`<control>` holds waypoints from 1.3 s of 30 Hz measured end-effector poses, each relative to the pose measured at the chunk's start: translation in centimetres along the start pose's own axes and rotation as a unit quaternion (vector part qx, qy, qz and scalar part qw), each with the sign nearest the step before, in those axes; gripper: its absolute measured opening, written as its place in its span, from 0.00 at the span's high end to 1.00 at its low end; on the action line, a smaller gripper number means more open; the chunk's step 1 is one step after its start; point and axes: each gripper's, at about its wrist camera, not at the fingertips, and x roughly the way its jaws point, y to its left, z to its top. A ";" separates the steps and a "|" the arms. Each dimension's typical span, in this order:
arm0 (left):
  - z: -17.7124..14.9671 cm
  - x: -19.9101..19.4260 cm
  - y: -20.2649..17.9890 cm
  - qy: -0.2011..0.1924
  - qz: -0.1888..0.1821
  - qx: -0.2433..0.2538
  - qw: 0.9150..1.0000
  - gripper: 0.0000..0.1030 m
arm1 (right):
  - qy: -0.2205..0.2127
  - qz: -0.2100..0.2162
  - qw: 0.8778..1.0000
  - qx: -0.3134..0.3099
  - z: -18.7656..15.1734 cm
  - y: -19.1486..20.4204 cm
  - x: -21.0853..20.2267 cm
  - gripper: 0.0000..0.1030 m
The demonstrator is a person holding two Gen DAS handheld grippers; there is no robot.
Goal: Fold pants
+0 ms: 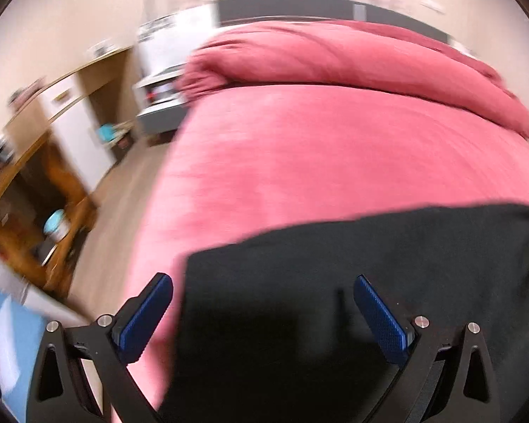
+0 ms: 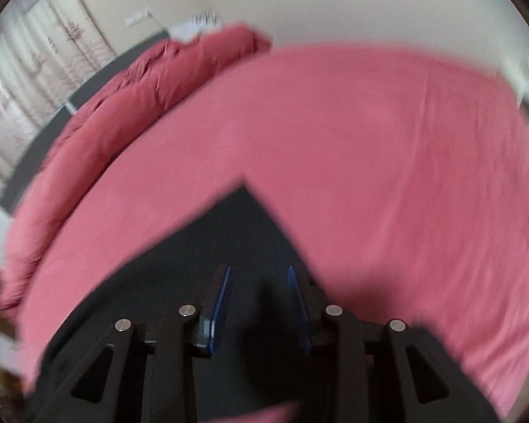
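Flat black pants (image 1: 370,264) on pink bed (image 1: 299,148)

Bedroom around my work surface.
Pink bed sheet (image 1: 299,162), bunched duvet (image 1: 335,60) at its far edge, wooden desk (image 1: 35,162) beside the bed.

left tongs (image 1: 264,313) spread wide, right tongs (image 2: 259,303) narrower (both angled down)
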 end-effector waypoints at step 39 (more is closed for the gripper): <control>-1.6 2.8 3.6 0.090 -0.100 0.004 0.991 0.55 | 0.005 0.058 0.986 0.153 -5.7 -2.5 2.8 0.91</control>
